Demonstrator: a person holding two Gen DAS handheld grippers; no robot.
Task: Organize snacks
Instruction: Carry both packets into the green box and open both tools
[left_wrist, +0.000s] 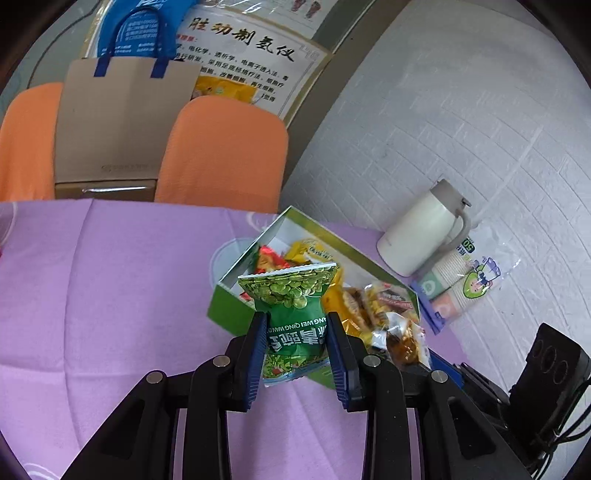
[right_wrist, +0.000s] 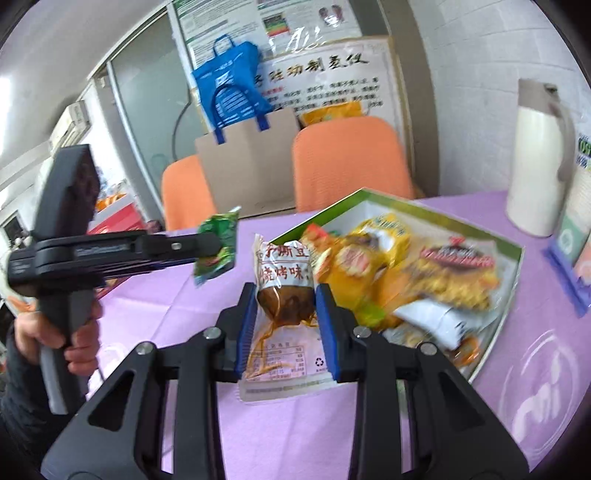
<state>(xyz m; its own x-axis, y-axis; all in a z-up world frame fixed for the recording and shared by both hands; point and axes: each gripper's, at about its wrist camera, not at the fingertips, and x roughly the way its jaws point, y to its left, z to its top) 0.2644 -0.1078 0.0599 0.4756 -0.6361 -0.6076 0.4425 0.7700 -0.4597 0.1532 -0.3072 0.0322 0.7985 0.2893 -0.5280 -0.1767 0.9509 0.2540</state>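
A: We see a green pea packet (left_wrist: 295, 306) pinched between the blue ribbed pads of the left gripper (left_wrist: 297, 325). The packet is shiny and crinkly, with a zigzag top edge, and it is up off the table.

B: And the right gripper (right_wrist: 286, 299) squeezes a clear packet (right_wrist: 284, 291) with a brown lump inside and red writing on white. It looks smooth and soft, and its flat bottom hangs down past the pads.

A: Both packets sit near the green box (left_wrist: 225, 306). The box is cardboard, white inside, with straight thin walls and an open top.

B: It is full of snack packs (right_wrist: 436, 280), yellow, red and orange ones. Some poke over the near edge. They are blurry in the right view, so we cannot read them.

A: The box rests on a purple cloth (left_wrist: 110, 277) with soft folds. To the left of the box the cloth is wide and bare.

B: On the other side it is tight. A smooth white jug (left_wrist: 424, 236) with a grey handle stands close, and a plastic bag of paper cups (left_wrist: 465, 280) lies just beside it.

A: Behind the table we see two orange chairs (left_wrist: 225, 151) and a brown paper bag (left_wrist: 122, 125) with blue handles.

B: In the right view a hand (right_wrist: 77, 332) holds the left tool's grip. The sleeve is cut off at the edge.
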